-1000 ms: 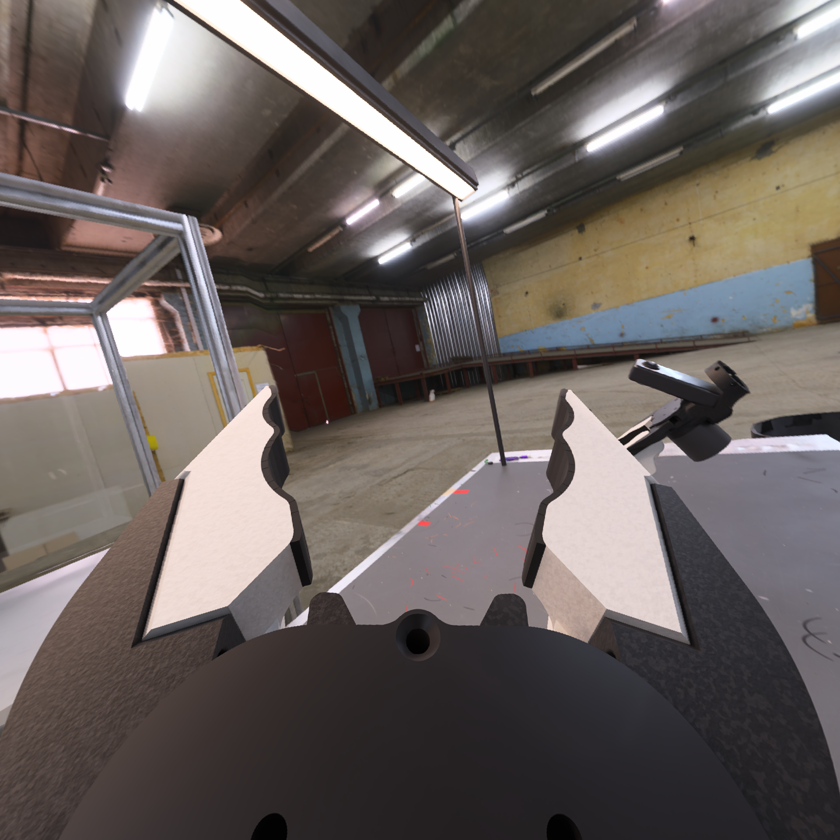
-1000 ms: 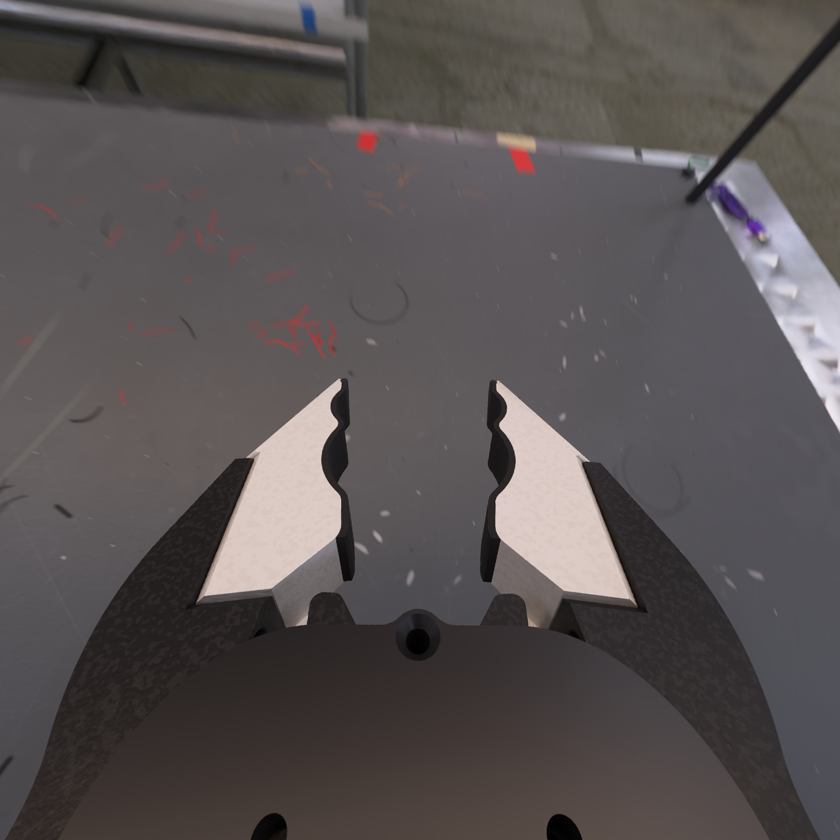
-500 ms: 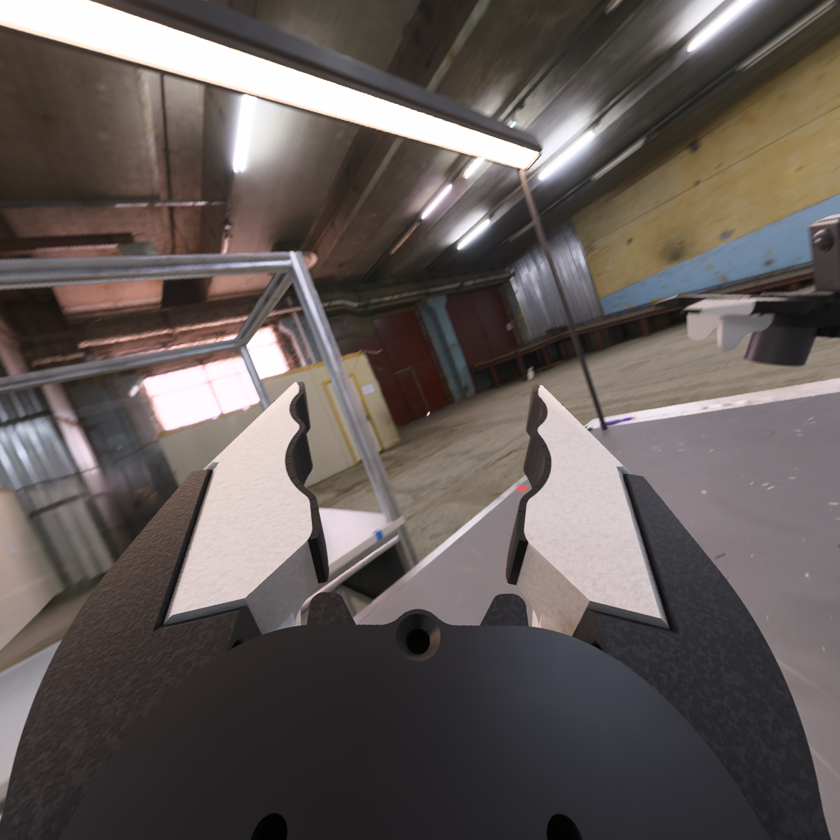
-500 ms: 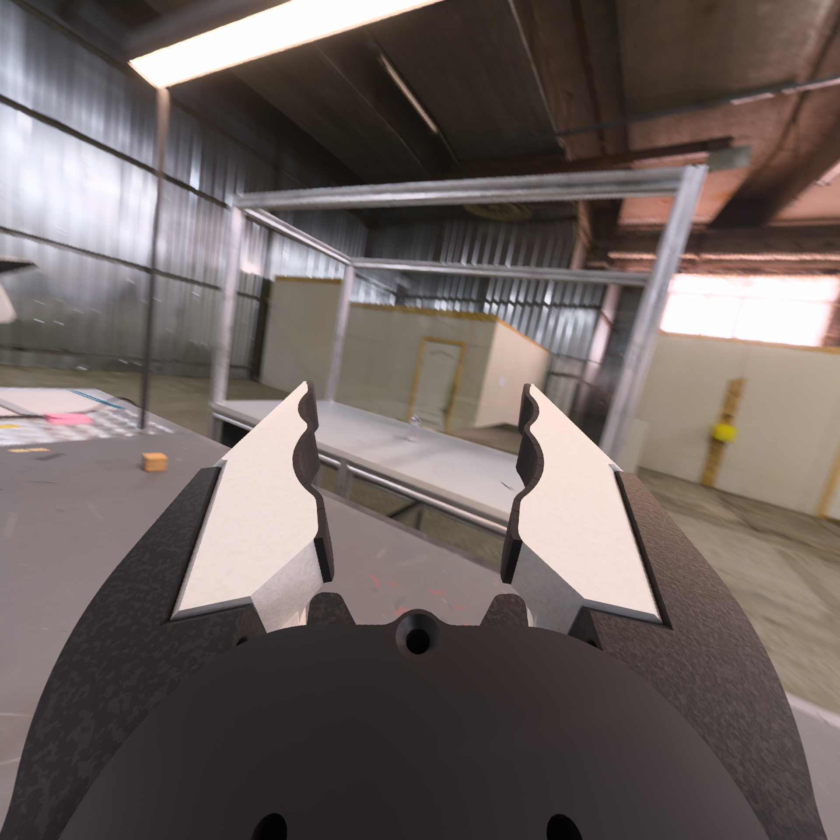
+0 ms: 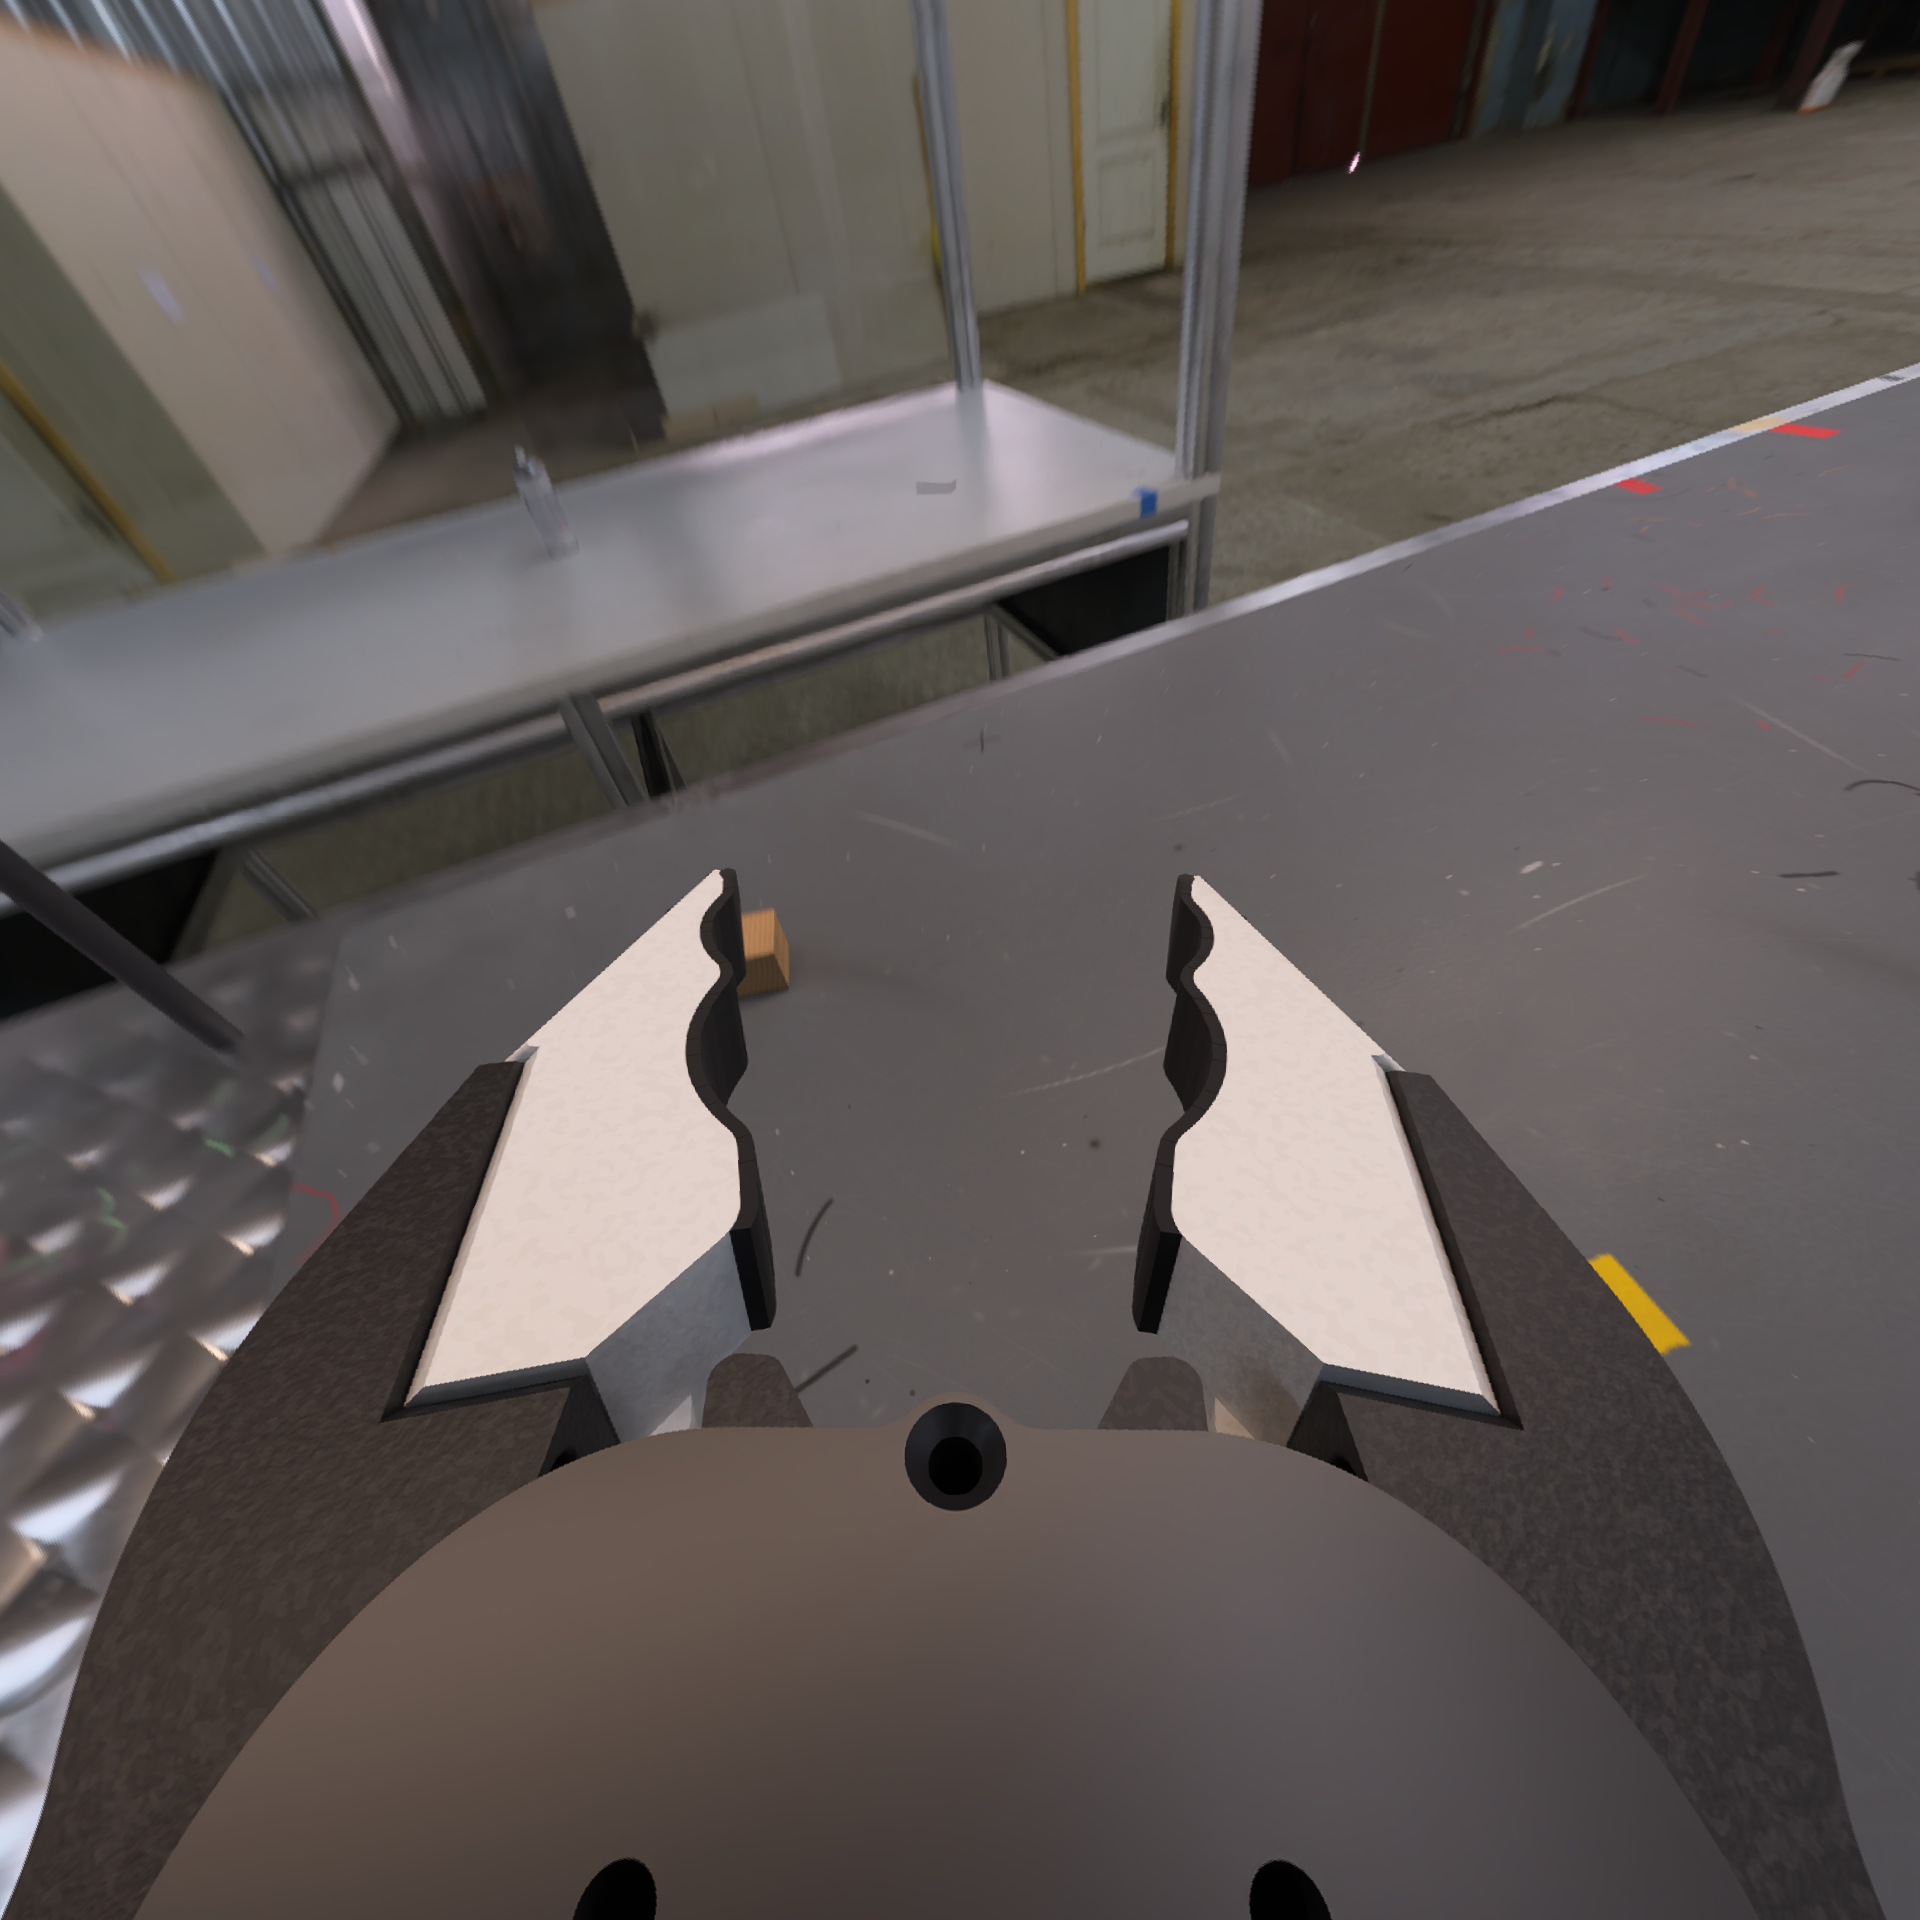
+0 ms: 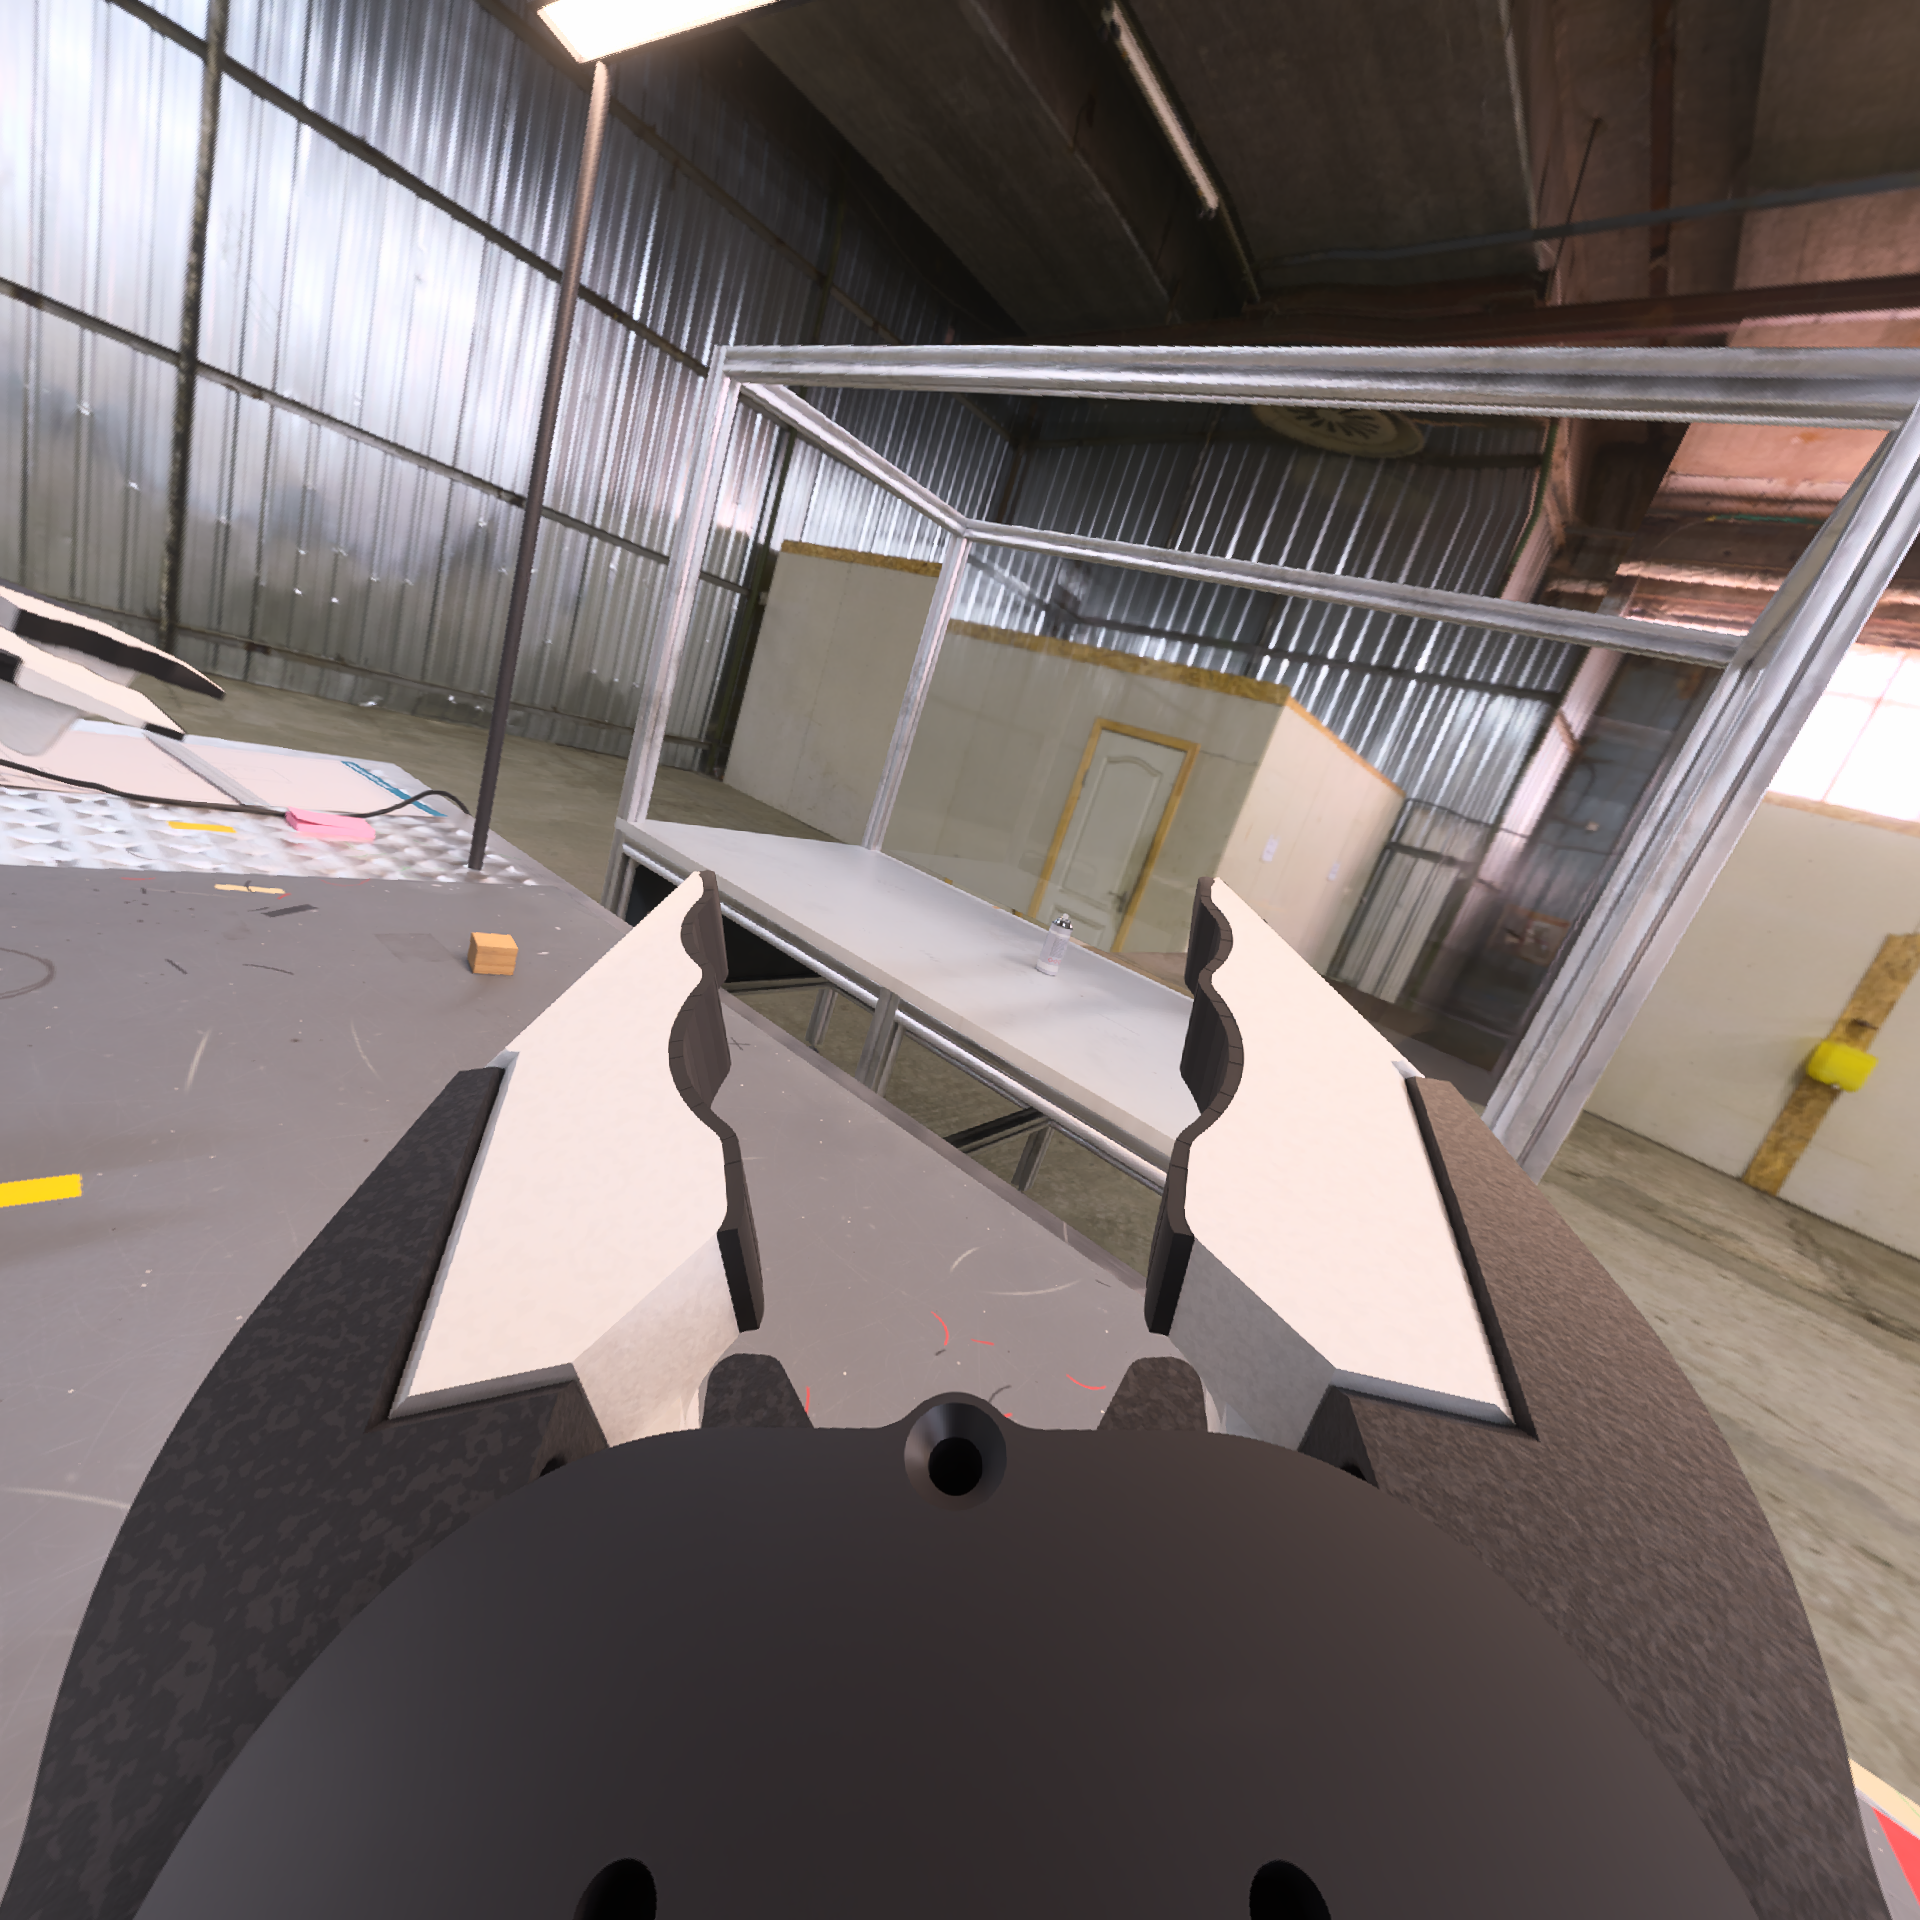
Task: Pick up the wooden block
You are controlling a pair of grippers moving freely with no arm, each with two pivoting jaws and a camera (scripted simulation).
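Wooden block point(image 5: 764, 953) lies beyond left tongs point(image 5: 954, 896), behind their left fingertip.

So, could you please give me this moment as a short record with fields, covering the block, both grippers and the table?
wooden block: small tan cube, resting on the grey table near its far edge, untouched
left gripper: open, empty, pointing down toward the table; block shows just beside its left fingertip, partly hidden by it
right gripper: open, empty, aimed past the table edge; block lies far to its left
beyond the table: metal-framed bench with a small bottle
task state: block not yet picked up
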